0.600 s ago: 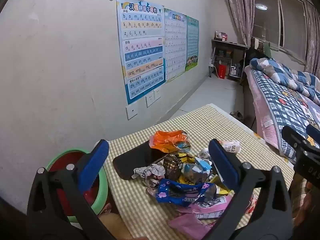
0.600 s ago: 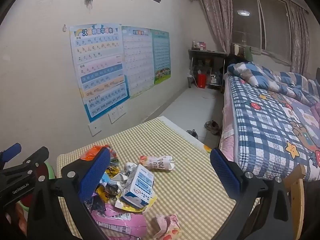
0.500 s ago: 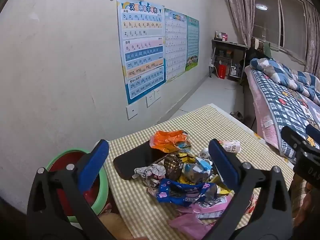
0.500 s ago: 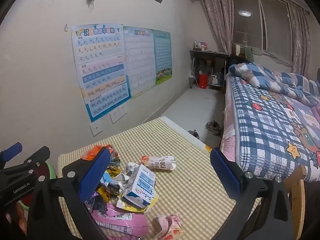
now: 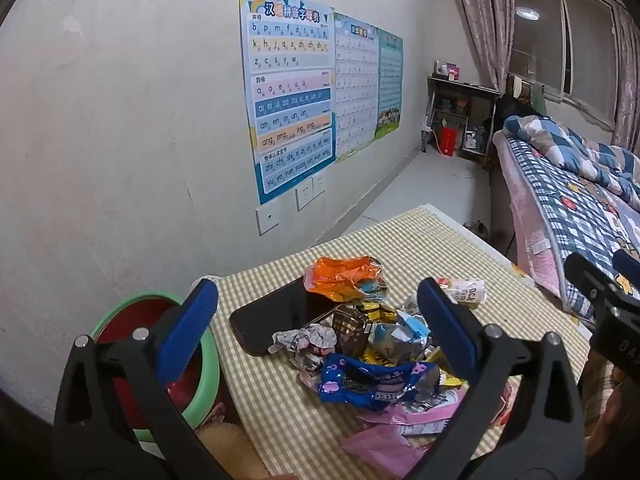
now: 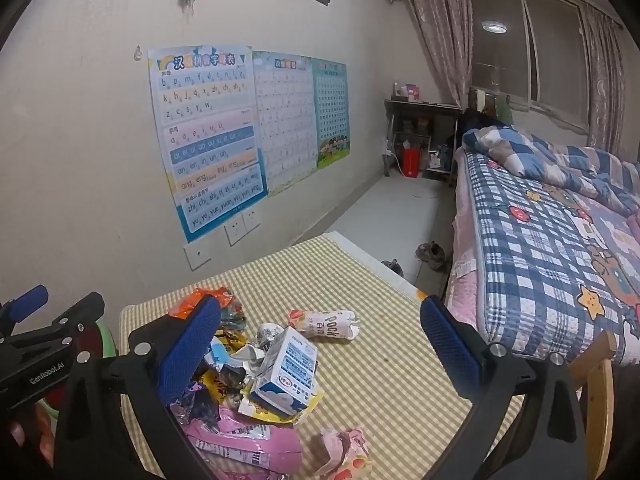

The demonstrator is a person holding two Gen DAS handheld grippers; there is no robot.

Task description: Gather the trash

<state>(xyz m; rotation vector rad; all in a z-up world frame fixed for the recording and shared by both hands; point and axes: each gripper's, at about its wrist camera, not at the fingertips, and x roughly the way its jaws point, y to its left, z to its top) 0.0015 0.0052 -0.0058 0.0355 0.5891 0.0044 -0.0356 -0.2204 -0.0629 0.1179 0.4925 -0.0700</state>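
A heap of snack wrappers lies on the checked tablecloth (image 5: 420, 248): an orange wrapper (image 5: 340, 278), a blue wrapper (image 5: 372, 380), a crumpled silver wrapper (image 5: 308, 344) and pink packets (image 5: 404, 420). In the right wrist view a white and blue milk carton (image 6: 288, 372) and a white Pocky packet (image 6: 326, 324) lie on the heap's right side. My left gripper (image 5: 318, 328) hangs open above the heap, nothing between its fingers. My right gripper (image 6: 320, 344) is open too, over the carton and apart from it. A green-rimmed red bin (image 5: 200, 368) stands left of the table.
A black phone (image 5: 276, 316) lies flat beside the wrappers. The wall with posters (image 5: 292, 92) runs along the left. A bed with a checked quilt (image 6: 552, 248) is on the right, shoes (image 6: 430, 254) on the floor between. A wooden chair back (image 6: 596, 384) stands at the table's right.
The right wrist view has shifted slightly, with the heap a little further right in the frame. The left gripper and the trash have not moved. Both grippers stay open.
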